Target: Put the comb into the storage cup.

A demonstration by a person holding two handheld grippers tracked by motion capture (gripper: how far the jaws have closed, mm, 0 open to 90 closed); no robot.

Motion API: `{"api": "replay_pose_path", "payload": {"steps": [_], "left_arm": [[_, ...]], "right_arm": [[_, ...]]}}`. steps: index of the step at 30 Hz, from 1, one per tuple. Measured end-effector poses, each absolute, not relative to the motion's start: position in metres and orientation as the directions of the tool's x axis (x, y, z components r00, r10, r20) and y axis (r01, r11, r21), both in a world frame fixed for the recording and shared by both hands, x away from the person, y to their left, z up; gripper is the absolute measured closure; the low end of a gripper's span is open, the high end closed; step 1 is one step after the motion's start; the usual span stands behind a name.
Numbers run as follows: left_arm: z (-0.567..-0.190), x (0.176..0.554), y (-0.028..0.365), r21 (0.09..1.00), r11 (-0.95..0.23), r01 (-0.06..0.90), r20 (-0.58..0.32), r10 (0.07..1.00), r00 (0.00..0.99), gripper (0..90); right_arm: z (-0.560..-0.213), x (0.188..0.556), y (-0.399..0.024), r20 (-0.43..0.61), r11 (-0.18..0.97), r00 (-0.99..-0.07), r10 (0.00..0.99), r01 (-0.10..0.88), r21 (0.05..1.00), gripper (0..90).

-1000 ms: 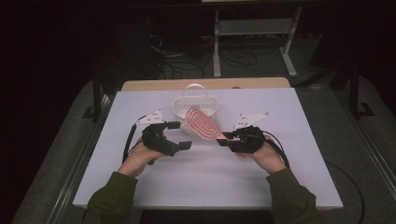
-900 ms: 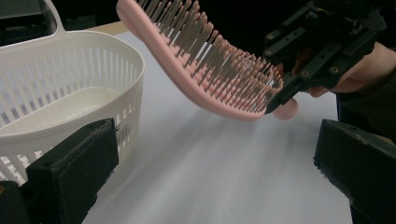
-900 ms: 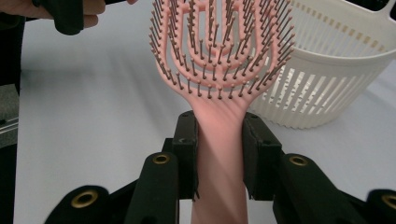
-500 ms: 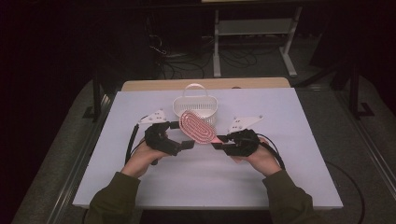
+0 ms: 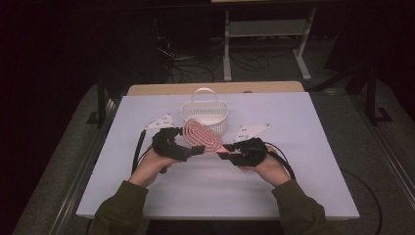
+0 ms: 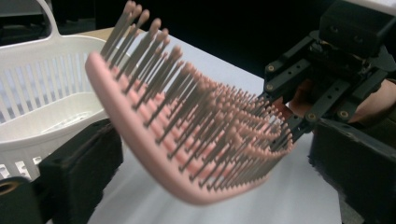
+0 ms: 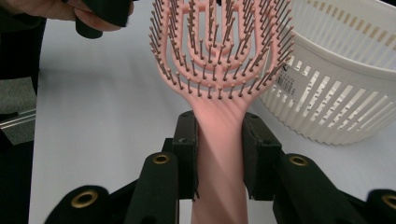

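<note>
Hairbrush [image 7: 219,56]: light, stiff; our right gripper [image 7: 218,154] clamps its handle, left gripper [image 6: 205,177] seemingly open around the head.

Your table [image 5: 293,186] is evenly lit against a dark room; close to your left gripper [image 6: 210,186], the brush [image 6: 187,135] blurs.

The vented plastic hairbrush [image 7: 219,51] is pale pink, and its thin bristles are of a darker grey-pink with small round tips. Its head has a pattern of curved open slots. The oval plastic basket [image 5: 205,115] with a handle is white, with walls of narrow vertical slits. The flat table top [image 5: 303,186] is light lavender-white. The person's sleeves [image 5: 117,208] are olive green. Both grippers are black, with brass-coloured rings.
</note>
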State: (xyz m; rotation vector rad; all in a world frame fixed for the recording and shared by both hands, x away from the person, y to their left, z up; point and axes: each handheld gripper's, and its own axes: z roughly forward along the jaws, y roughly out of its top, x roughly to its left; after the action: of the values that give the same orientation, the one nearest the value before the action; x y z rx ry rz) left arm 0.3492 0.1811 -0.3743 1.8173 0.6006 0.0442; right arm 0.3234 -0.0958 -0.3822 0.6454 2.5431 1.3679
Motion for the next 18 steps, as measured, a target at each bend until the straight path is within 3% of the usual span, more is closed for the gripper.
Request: {"api": "replay_pose_path", "payload": {"steps": [18], "left_arm": [[-0.3735, 0.3494, 0.1835, 0.9, -0.182, 0.395, -0.284, 0.444, 0.85, 28.4]], "right_arm": [[-0.3846, 0.3202, -0.0898, 0.016, 0.492, -0.892, 0.452, 0.264, 0.83, 68.7]]}}
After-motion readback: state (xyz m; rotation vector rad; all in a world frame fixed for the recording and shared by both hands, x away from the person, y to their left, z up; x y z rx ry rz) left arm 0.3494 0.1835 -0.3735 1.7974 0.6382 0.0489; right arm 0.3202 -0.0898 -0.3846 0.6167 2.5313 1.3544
